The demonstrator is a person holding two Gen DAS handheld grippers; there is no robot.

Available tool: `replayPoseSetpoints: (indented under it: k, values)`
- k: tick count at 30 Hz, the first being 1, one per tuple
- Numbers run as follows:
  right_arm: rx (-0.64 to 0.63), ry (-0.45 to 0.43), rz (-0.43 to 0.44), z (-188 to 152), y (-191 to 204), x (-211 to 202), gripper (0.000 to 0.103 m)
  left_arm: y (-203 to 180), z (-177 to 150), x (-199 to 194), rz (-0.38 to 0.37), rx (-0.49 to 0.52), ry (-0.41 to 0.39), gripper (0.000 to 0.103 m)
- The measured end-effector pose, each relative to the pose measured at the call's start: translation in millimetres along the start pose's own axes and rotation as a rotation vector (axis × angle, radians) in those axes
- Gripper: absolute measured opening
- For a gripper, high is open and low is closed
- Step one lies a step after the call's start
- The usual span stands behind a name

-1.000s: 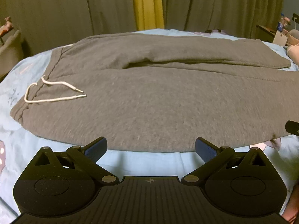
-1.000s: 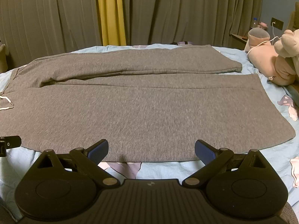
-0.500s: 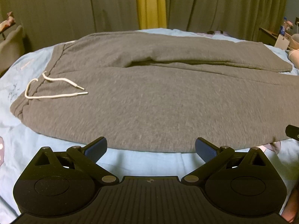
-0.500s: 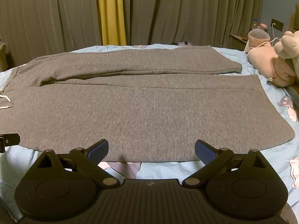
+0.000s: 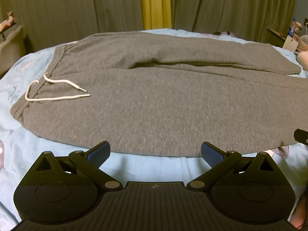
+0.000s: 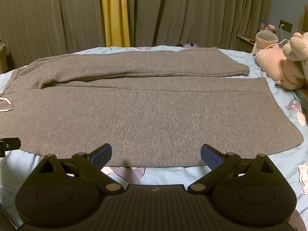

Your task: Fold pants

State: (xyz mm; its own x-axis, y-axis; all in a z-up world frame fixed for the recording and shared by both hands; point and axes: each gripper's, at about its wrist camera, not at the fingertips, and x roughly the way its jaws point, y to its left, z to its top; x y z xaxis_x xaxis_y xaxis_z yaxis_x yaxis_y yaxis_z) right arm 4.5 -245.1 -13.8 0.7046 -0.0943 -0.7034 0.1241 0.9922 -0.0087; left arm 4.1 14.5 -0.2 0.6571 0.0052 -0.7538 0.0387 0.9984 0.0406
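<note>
A: Left wrist view first, from near to far. The left claw (image 5: pixel 155 152) stands wide, holding nothing, its blue pads (image 5: pixel 99 152) just short of the near long edge of the pants (image 5: pixel 163 104). Compared with one second ago the view has slid a little: the drawstring (image 5: pixel 55 92) and the waistband (image 5: pixel 36 88) now sit more toward the middle of the picture, so I judge the claw has drifted slightly toward the waist end. The gap to the cloth looks about the same.

B: And the right wrist view?

A: The right claw (image 6: pixel 156 153) is also spread wide and empty, with its pads at the near edge of the pants (image 6: pixel 154 115), maybe just over the hem line; I cannot tell if they touch. This view is almost the same as before. The tip of the left claw at the left border has moved only a little.

B: Where do the pants lie?

A: Flat on the bed (image 5: pixel 150 165), lengthwise along its near edge, waist to the left end, leg openings to the right end. The near leg is smooth; the far leg (image 6: pixel 134 65) lies beside it toward the far edge, with a small ridge at the crotch. Behind the bed hang the curtains (image 6: pixel 173 13), and a plush toy (image 6: pixel 284 65) rests at the right corner.

B: So what does it mean for the task?

A: No fold is made yet. I think both claws are lining up to pinch the near edge and carry it over the far leg.
</note>
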Motion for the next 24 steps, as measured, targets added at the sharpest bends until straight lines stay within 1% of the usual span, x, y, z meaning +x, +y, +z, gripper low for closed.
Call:
replayPoseSetpoints:
  k: [24]
  values:
    - [-0.002,-0.001,-0.001,1.2,0.7,0.1,0.099,1.5,-1.0,-0.8,-0.006,-0.008,0.005,0.103]
